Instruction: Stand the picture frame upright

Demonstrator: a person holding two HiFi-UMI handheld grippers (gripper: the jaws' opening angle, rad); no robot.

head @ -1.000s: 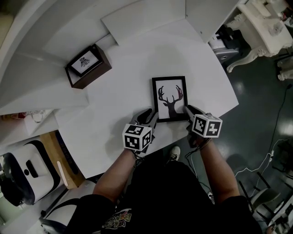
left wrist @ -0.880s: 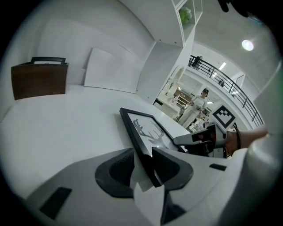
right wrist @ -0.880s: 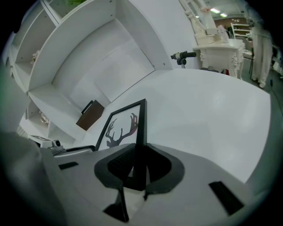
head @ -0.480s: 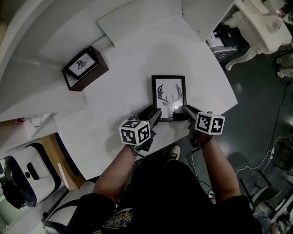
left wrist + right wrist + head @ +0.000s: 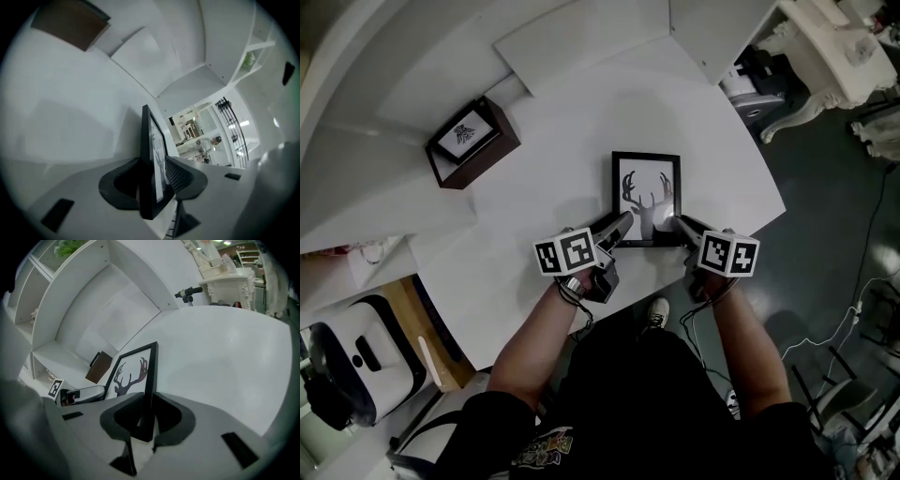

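- While the picture frame [image 5: 646,200] shows almost its whole deer print to the head view, I judge it to be lying or leaning well back, not yet standing. It sits at the near edge of the white worktop [image 5: 581,131], a little right of that edge's middle.
- Its long axis runs away from the person, from the near edge toward the far side. The short bottom rail is the part closest to the body.
- The right gripper [image 5: 680,223] is at the frame's near right corner. In its own view the fingers [image 5: 171,420] are clamped on the right rail, one pad on each face, so this hand carries the frame.
- The left gripper [image 5: 622,225] is at the near left corner. Its fingers [image 5: 185,176] have just been opening and stand spread wide. The left rail is between them, but no squeeze shows, so I read this hand as let go.
- Both hands are equally near, one at each near corner, with the frame stretching ahead of the fingertips. Only the right has a hold, so the tipping likely falls to it, pivoting about the near short rail.
- As I judge it, a grip at one corner alone may let the frame twist or slide on the smooth top.
- A small picture in a dark wooden box [image 5: 472,141] stands well apart, toward the far left edge.
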